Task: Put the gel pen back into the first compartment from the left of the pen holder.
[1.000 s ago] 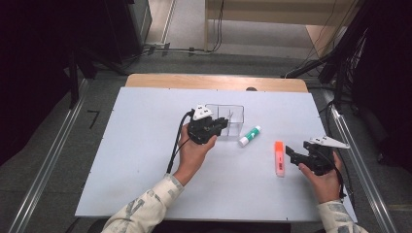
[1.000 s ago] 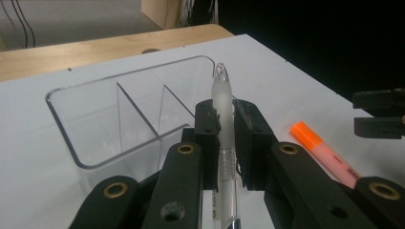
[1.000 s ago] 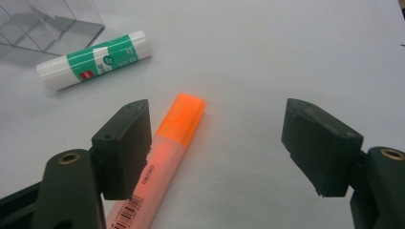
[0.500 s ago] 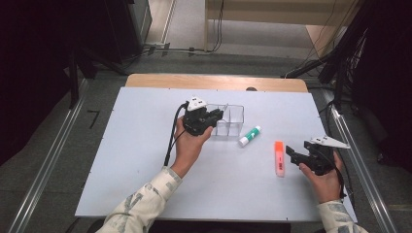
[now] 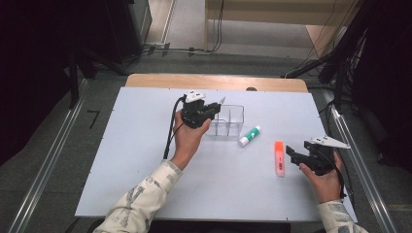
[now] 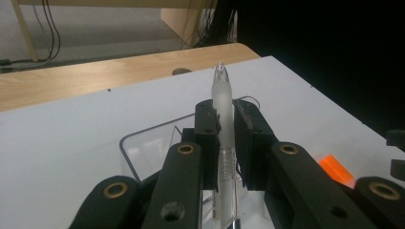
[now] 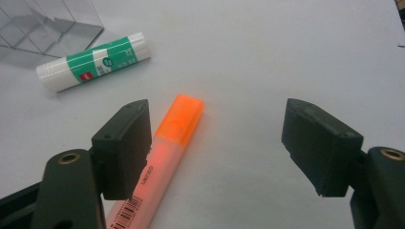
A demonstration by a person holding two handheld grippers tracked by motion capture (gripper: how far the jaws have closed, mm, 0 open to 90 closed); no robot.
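My left gripper (image 5: 214, 108) is shut on a frosted clear pen (image 6: 223, 107), which stands up between the jaws with its tip (image 5: 221, 101) pointing away. It hovers over the left end of a clear plastic compartment box (image 5: 233, 122), whose rim (image 6: 143, 138) lies just below the jaws. My right gripper (image 7: 217, 143) rests low at the table's right side with its jaws wide apart and nothing between them. An orange highlighter (image 7: 177, 125) lies beside its left jaw. That highlighter (image 5: 279, 158) sits just left of the right gripper (image 5: 293, 154).
A green-and-white glue stick (image 5: 249, 136) lies between the box and the highlighter, and appears as the glue stick (image 7: 94, 61) in the right gripper view. The white tabletop (image 5: 121, 160) ends at a wooden strip (image 5: 214, 81) at the far side. Cables run on the floor beyond.
My left hand has carried the pen a little farther away and up, over the box's left end. The right hand has stayed still.
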